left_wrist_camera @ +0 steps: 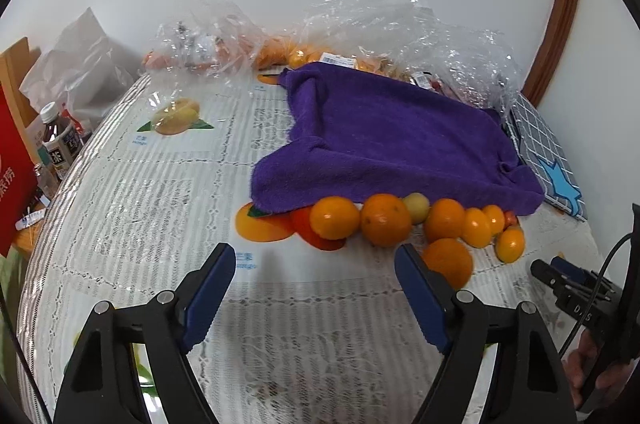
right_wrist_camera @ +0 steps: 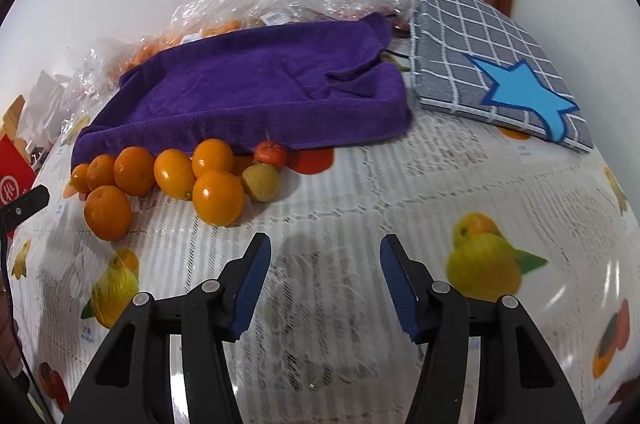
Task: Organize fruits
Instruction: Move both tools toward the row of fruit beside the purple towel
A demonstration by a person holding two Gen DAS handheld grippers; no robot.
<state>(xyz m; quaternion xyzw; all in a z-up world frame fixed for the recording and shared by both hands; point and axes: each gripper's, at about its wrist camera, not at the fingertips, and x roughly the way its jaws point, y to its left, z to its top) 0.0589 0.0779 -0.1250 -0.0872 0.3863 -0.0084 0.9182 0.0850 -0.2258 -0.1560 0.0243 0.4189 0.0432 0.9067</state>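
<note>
Left wrist view: the left gripper (left_wrist_camera: pixel 315 266) hangs with fingers spread and empty above the tablecloth (left_wrist_camera: pixel 160 183), near a loose row of oranges (left_wrist_camera: pixel 386 220) along the purple towel (left_wrist_camera: pixel 392 139) edge. Right wrist view: the right gripper (right_wrist_camera: pixel 325 260) is likewise apart, holding nothing, just short of the fruit. Sorting looks barely begun.

the left gripper (left_wrist_camera: pixel 316 284), a black two-finger tool with blue padded fingers (left_wrist_camera: pixel 210 294), tilts forward and downward, its jaws standing apart with nothing between them. the right gripper (right_wrist_camera: pixel 325 274), of the same black and blue build, tilts downward likewise, its jaws narrower apart and also gripping nothing. in the left wrist view a hand (left_wrist_camera: pixel 596 370) holds the right gripper's handle at the lower right edge.
</note>
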